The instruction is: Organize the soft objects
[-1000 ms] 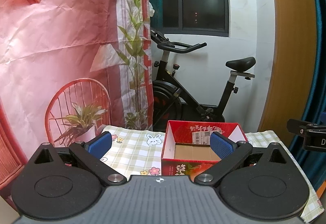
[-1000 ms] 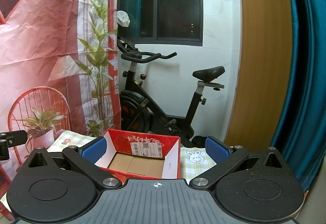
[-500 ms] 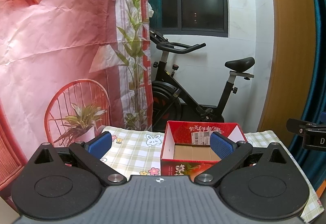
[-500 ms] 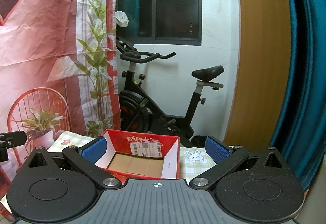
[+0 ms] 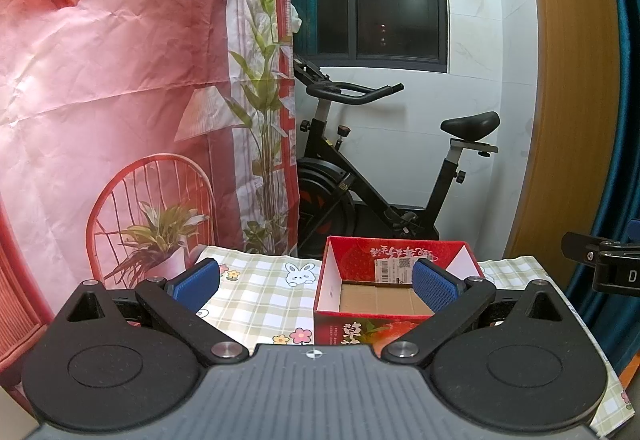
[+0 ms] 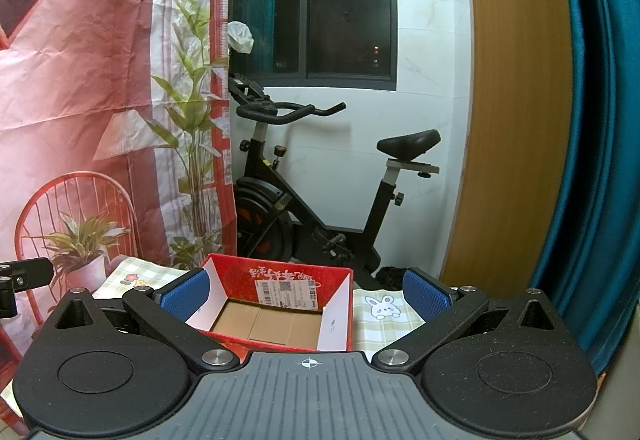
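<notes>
Above the table (image 5: 256, 296), left tool (image 5: 316, 280) and right tool (image 6: 306, 294) hang wide and empty over the empty box (image 6: 280, 304); no soft objects visible, so locate one before lowering.

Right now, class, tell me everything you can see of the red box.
The red box is an open-topped carton, seemingly cardboard: red printed outside, white inner side walls, bare brown floor. A white barcode label sits on its far inner wall. It stands upright on the checked tablecloth. Nothing shows inside; neither hand-held gripper touches it.
</notes>
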The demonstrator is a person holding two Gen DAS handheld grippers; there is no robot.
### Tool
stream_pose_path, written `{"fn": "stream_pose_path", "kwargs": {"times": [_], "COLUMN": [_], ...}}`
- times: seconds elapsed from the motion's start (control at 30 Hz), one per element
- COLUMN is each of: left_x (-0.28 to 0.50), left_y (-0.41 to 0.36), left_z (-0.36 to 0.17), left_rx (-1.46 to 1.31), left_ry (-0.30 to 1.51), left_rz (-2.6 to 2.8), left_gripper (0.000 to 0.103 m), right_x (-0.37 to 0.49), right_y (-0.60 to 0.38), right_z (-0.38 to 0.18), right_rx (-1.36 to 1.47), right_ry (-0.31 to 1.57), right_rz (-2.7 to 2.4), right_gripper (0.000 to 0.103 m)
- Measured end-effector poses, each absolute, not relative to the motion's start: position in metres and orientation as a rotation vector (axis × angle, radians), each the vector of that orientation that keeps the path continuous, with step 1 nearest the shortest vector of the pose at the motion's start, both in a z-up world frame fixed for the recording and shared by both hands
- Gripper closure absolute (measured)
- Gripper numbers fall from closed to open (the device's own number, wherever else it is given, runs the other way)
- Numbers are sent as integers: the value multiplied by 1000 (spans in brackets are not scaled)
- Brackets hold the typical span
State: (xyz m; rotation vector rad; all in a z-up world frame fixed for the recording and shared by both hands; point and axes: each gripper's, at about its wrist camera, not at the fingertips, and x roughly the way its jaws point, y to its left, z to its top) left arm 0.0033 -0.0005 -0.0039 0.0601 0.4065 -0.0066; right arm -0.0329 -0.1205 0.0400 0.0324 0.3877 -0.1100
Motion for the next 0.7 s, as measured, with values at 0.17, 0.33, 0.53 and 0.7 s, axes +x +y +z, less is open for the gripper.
{"fn": "stream_pose_path", "kwargs": {"times": [0.17,0.33,0.53,0.7], "left_x": [4,4,5,4], "left_y": [-1,0,0,1], "left_z": [-5,-5,-6,-5], "left_rx": [59,52,52,52], "left_ry": [404,407,407,407], "left_rz": [-8,-13,-13,-14], "left_gripper": [0,0,0,0], "right_x": [-34,-34,-34,-34], "right_y": [-120,-120,-120,-120], "right_z": [41,40,40,41], "right_rx": [36,35,36,36], "right_ry": [388,387,387,387], "right_rz": [-104,-106,-105,-106], "right_gripper": [0,0,0,0]}}
